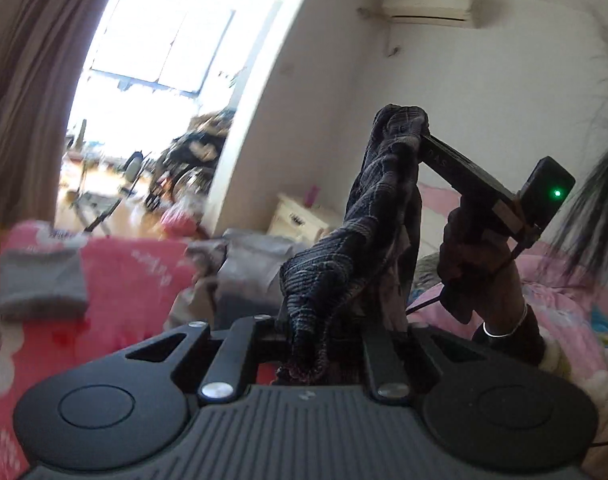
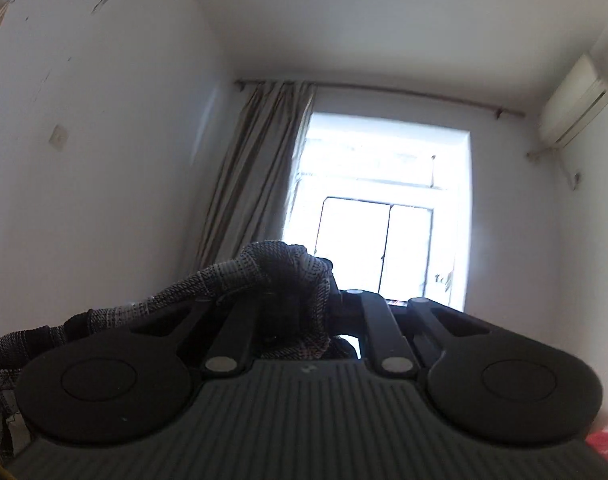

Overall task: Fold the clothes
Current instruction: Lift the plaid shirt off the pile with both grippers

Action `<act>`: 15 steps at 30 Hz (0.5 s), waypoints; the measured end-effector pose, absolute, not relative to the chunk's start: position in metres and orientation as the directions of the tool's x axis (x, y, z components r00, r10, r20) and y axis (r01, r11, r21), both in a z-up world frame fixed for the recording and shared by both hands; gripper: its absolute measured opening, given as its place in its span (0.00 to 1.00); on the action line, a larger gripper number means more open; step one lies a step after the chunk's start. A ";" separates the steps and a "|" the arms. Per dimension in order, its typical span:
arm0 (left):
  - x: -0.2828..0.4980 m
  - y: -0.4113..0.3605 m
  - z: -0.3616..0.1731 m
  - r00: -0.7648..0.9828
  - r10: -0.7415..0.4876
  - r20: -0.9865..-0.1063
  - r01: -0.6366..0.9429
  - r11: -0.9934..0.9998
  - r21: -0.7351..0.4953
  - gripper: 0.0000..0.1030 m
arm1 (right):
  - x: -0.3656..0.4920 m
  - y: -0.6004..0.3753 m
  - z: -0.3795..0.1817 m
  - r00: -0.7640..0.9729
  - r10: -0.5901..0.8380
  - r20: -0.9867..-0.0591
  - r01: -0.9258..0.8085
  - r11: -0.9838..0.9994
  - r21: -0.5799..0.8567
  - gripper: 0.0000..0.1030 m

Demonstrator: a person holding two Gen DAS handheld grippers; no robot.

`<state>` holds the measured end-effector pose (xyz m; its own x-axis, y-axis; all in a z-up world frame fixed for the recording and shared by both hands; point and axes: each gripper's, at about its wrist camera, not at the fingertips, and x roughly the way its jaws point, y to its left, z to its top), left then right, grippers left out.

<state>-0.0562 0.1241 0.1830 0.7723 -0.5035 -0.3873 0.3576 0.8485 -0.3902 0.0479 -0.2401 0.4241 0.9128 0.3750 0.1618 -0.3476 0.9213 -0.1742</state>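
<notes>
A dark knitted garment [image 1: 368,216] is held aloft above the pink bed [image 1: 115,276], one end clenched in the left gripper [image 1: 316,340], the other pinched in the right gripper [image 2: 304,312], both jaws closed on cloth.

Blown-out window [image 2: 384,208] glare; dim backlit foreground, motion blur, fisheye-bent edges

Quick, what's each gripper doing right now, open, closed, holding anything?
Left gripper: closed on the dark knit garment.
Right gripper: closed on the same garment's other end, raised higher.
</notes>
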 end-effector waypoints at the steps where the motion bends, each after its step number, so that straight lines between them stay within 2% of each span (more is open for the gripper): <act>1: -0.056 0.137 0.163 0.770 -0.471 -0.430 0.294 0.860 -0.417 0.13 | 0.062 -0.223 0.403 0.906 0.411 0.104 -0.391 0.904 -0.172 0.08; 5: -0.054 0.195 0.090 0.751 -0.336 -0.569 0.050 0.888 -0.458 0.13 | 0.115 -0.144 0.317 0.830 0.548 -0.103 -0.558 0.821 -0.123 0.08; 9: -0.071 0.248 0.049 0.719 -0.252 -0.647 -0.123 0.871 -0.476 0.13 | 0.157 -0.053 0.245 0.708 0.646 -0.285 -0.689 0.720 -0.079 0.08; 12: -0.085 0.287 0.021 0.686 -0.198 -0.700 -0.244 0.844 -0.478 0.13 | 0.169 0.011 0.210 0.614 0.697 -0.370 -0.769 0.635 -0.081 0.07; 15: -0.100 0.326 -0.007 0.644 -0.149 -0.751 -0.363 0.805 -0.470 0.13 | 0.169 0.070 0.200 0.521 0.753 -0.402 -0.837 0.543 -0.068 0.07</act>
